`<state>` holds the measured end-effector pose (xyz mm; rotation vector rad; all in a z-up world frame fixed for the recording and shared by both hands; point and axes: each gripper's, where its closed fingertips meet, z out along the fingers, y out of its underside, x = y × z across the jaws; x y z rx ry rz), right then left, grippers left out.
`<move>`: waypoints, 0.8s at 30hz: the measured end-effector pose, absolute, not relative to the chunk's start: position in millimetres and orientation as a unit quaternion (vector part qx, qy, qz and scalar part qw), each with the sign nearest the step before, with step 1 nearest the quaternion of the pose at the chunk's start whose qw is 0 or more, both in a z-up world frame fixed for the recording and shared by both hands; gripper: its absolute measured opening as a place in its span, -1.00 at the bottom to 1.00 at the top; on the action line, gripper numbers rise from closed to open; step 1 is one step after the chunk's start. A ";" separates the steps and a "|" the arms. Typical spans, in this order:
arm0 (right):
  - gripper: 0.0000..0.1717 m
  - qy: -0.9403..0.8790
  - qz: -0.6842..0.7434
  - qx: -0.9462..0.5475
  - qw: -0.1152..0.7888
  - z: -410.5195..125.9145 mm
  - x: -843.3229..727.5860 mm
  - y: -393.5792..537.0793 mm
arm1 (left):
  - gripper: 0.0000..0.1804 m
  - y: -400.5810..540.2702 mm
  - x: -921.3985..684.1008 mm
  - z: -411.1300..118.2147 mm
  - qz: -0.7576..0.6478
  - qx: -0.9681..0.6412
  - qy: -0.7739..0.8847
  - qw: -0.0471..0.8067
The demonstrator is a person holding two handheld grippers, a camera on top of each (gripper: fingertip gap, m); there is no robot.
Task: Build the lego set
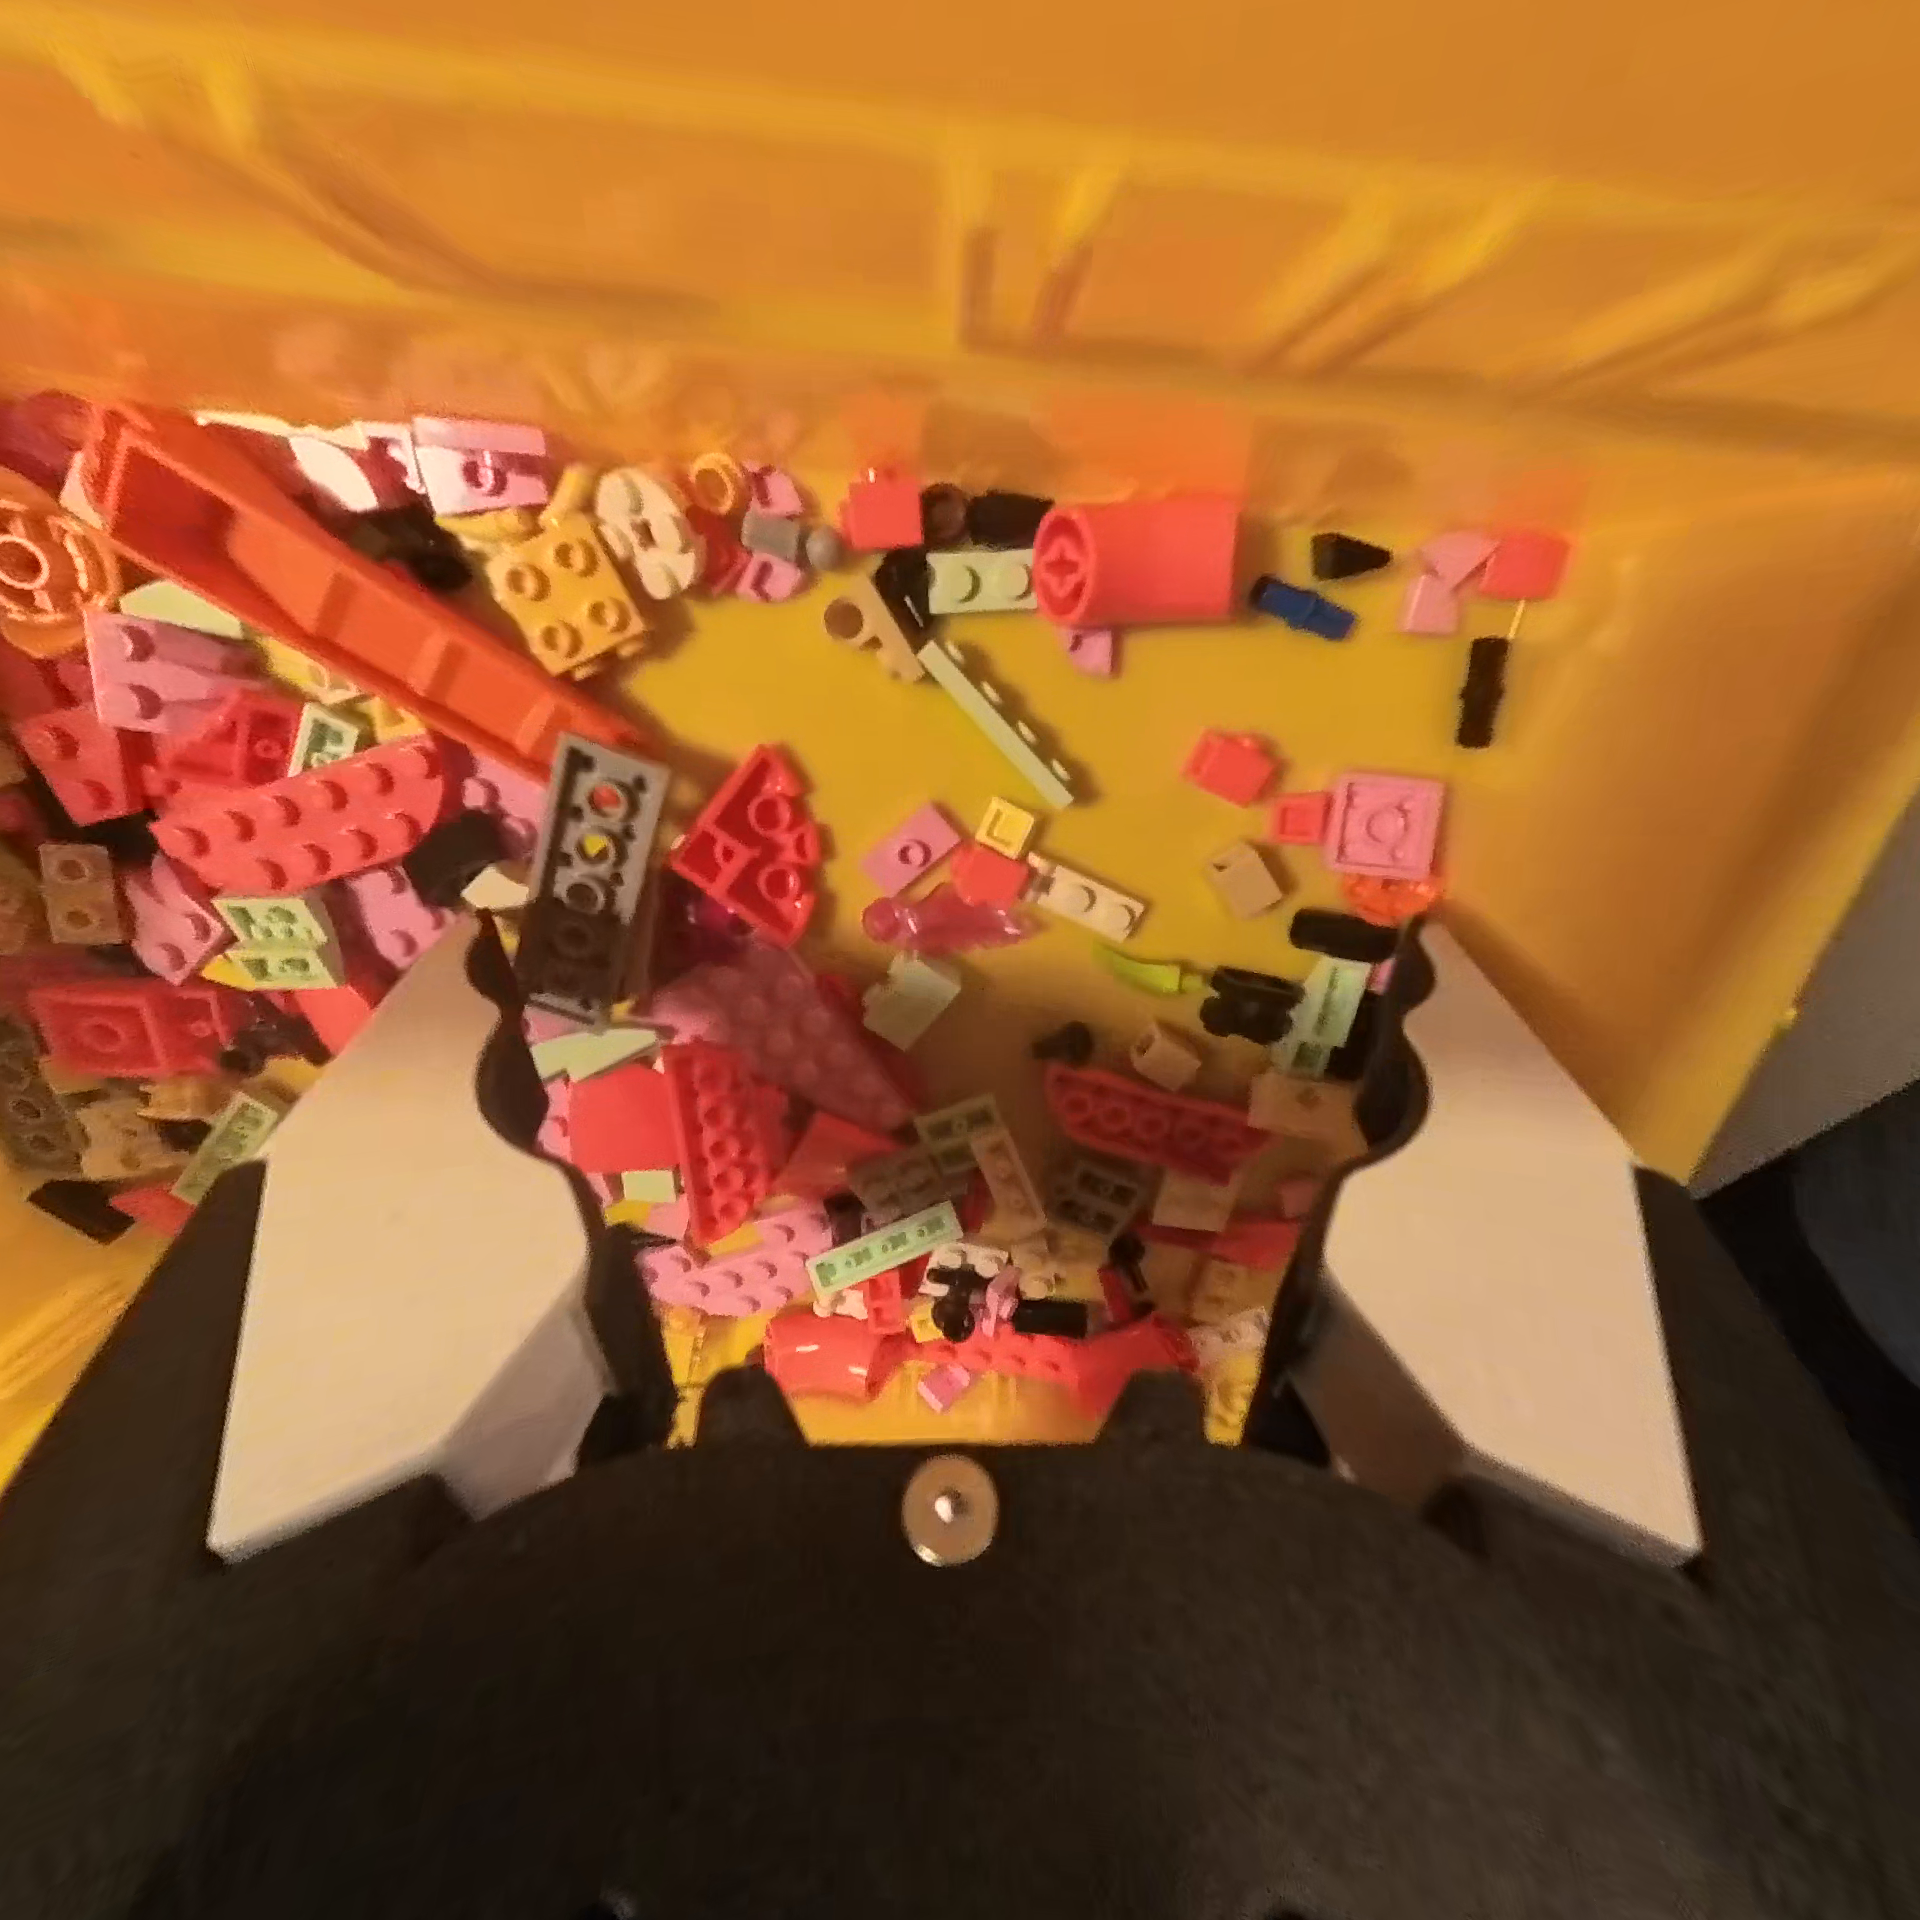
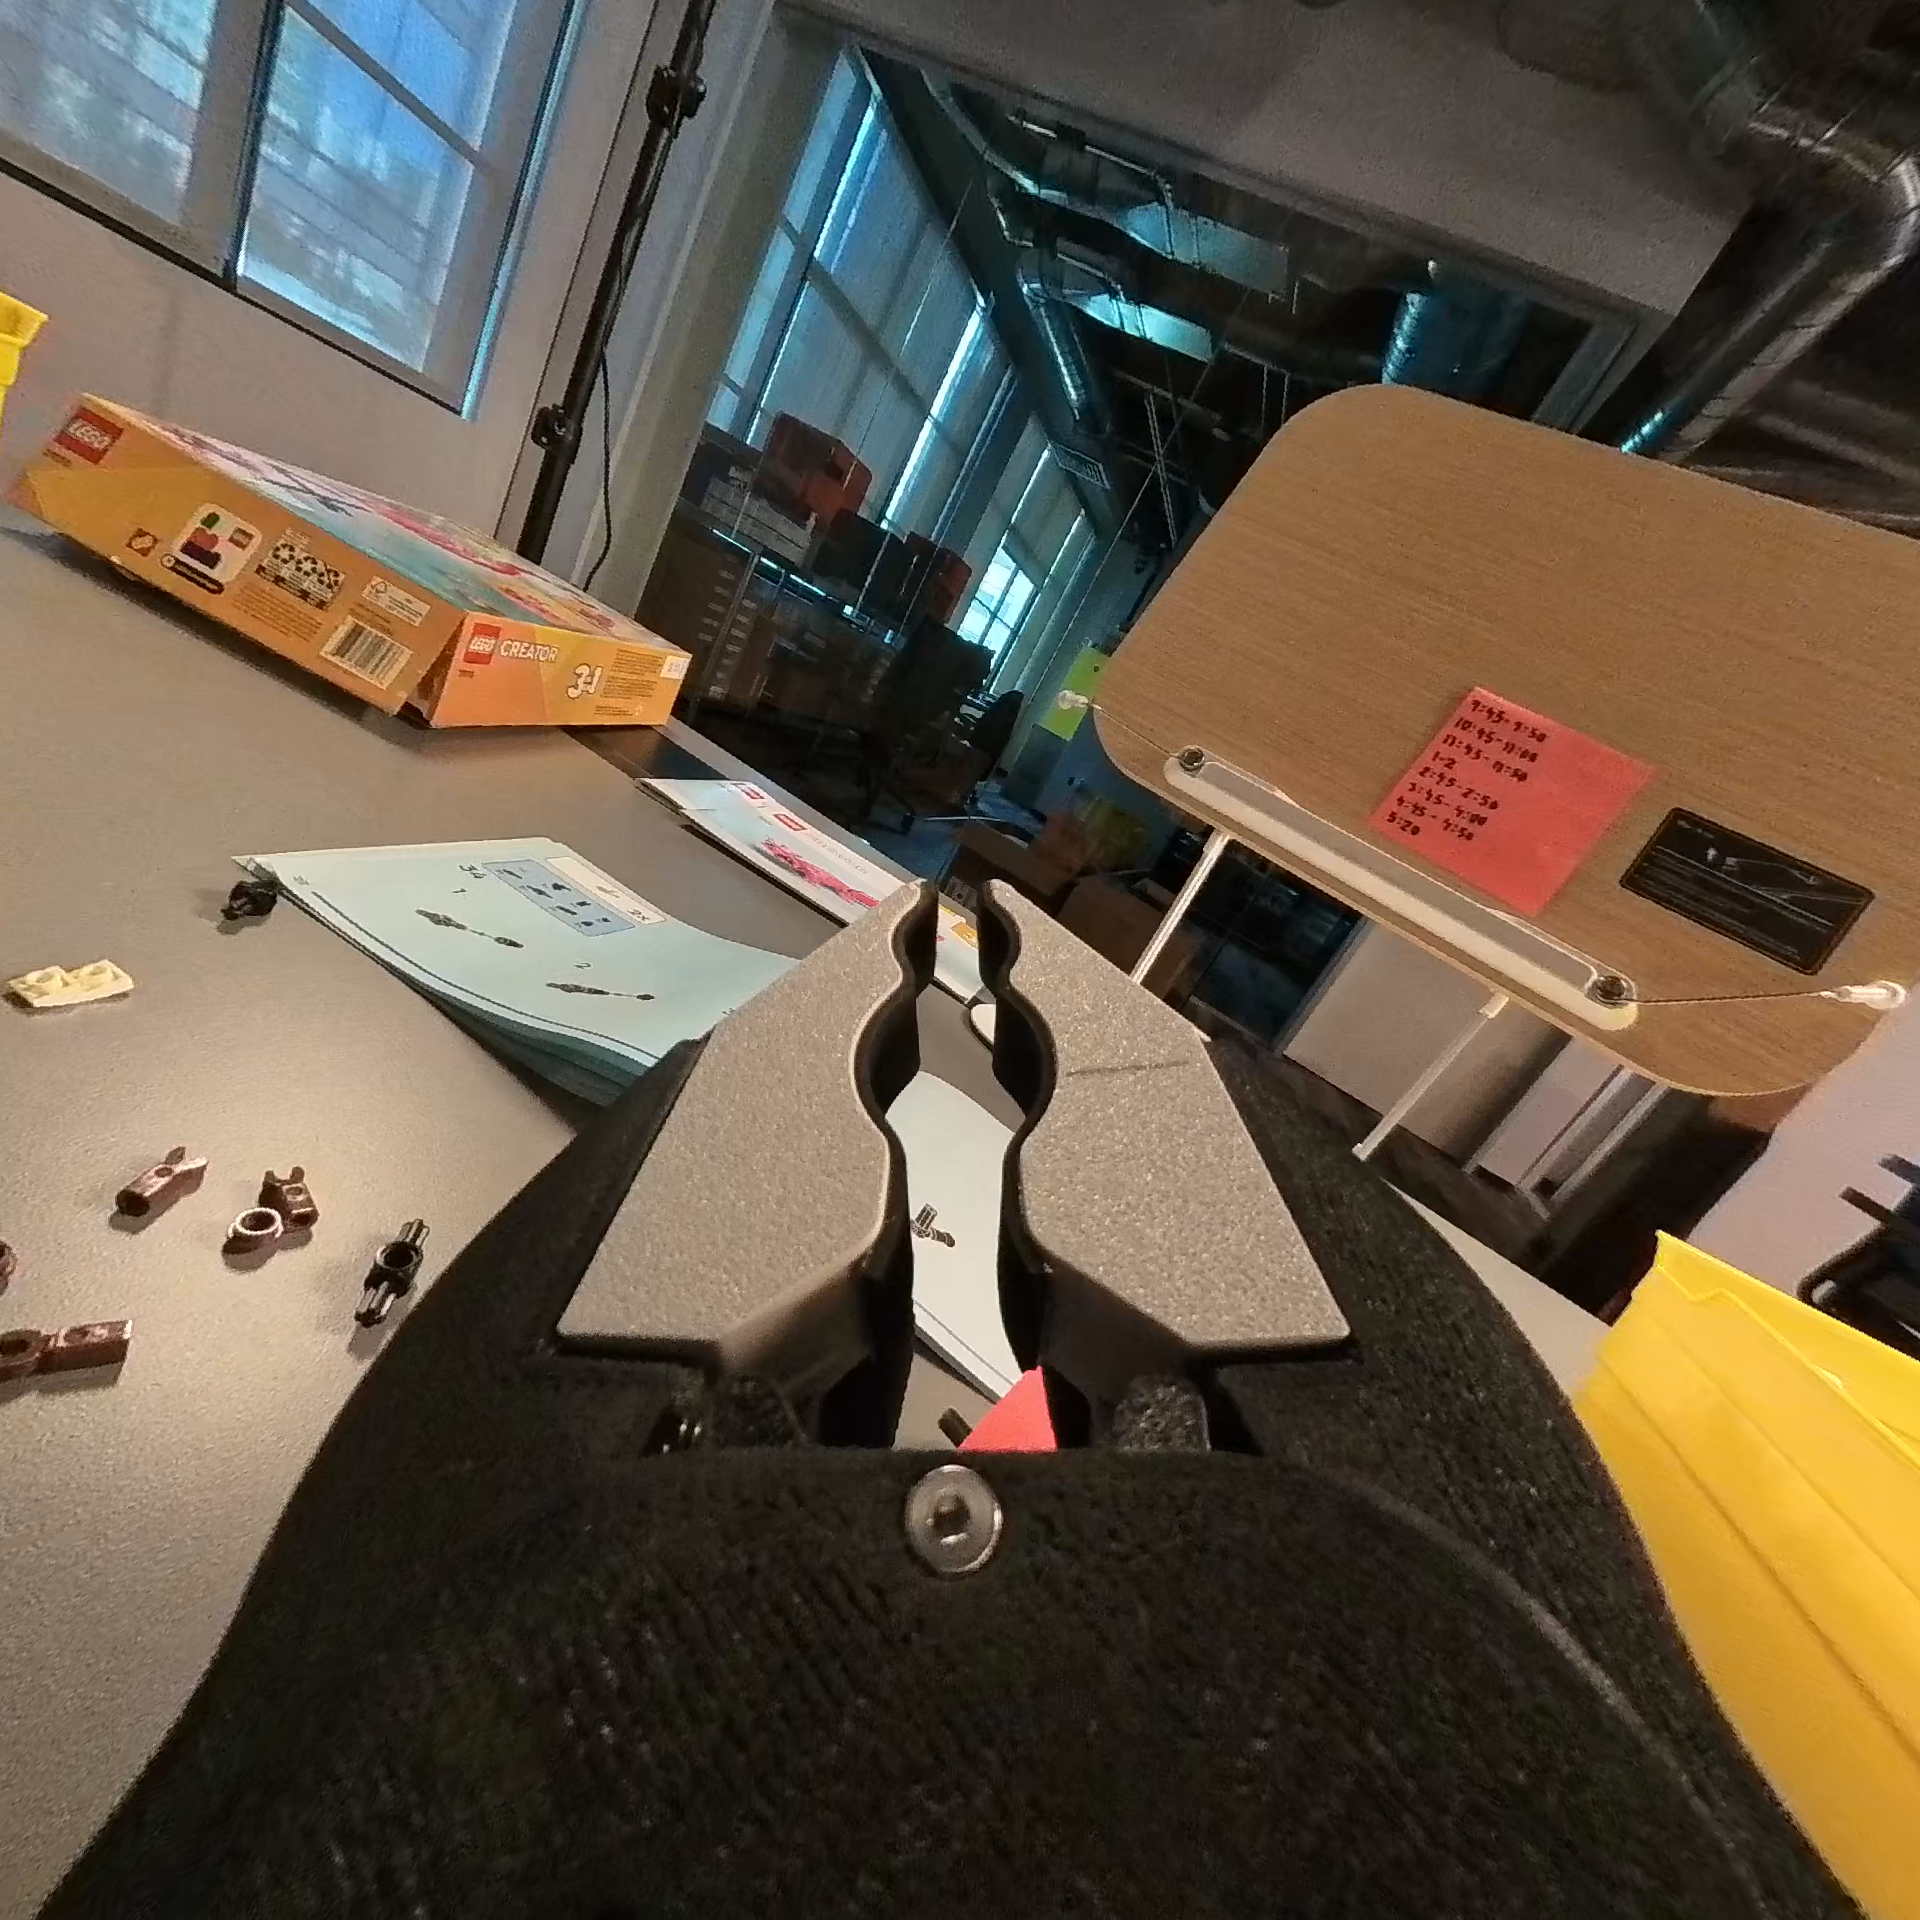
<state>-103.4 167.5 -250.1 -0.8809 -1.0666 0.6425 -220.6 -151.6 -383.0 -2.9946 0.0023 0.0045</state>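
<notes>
My left gripper (image 1: 945, 935) is wide open and empty above a yellow bin (image 1: 935, 260) of loose toy bricks. A red quarter-round plate (image 1: 753, 842), a grey printed tile (image 1: 592, 873) and a clear pink piece (image 1: 935, 920) lie between its white fingers (image 1: 416, 1143), untouched. A heap of red and pink bricks with a long orange piece (image 1: 343, 613) fills the bin's left side. My right gripper (image 2: 958, 896) hovers over a grey table (image 2: 156, 748). Its grey fingers (image 2: 758, 1122) stand a narrow slit apart with nothing between the tips.
On the table lie an open instruction booklet (image 2: 499, 935), a second booklet (image 2: 790, 842), an orange toy box (image 2: 343, 613), several small dark pieces (image 2: 270, 1210) and a cream plate (image 2: 68, 982). A yellow bin (image 2: 1766, 1507) stands at the right, a wooden board (image 2: 1507, 623) beyond.
</notes>
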 end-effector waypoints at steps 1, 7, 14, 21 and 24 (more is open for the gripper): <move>-0.93 -0.484 0.290 -0.399 0.723 -250.3 -103.7 167.4 | 0.74 -150.3 -221.3 -383.1 0.002 -0.997 -0.001 0.075; -0.94 -0.488 0.285 -0.398 0.722 -251.8 -104.7 167.1 | 0.74 -154.8 -246.8 -381.9 0.023 -0.997 -0.032 0.062; -0.94 -0.494 0.278 -0.398 0.721 -253.9 -106.4 166.7 | 0.71 -169.9 -302.4 -367.3 0.073 -0.991 -0.097 0.064; -0.95 -0.497 0.282 -0.401 0.716 -255.5 -107.4 165.9 | 0.27 -157.2 -294.4 -336.8 -0.011 -0.983 -0.126 0.137; -0.96 -0.499 0.283 -0.400 0.715 -255.6 -107.6 165.0 | -0.09 -166.9 -320.7 -325.6 0.045 -0.980 -0.143 0.130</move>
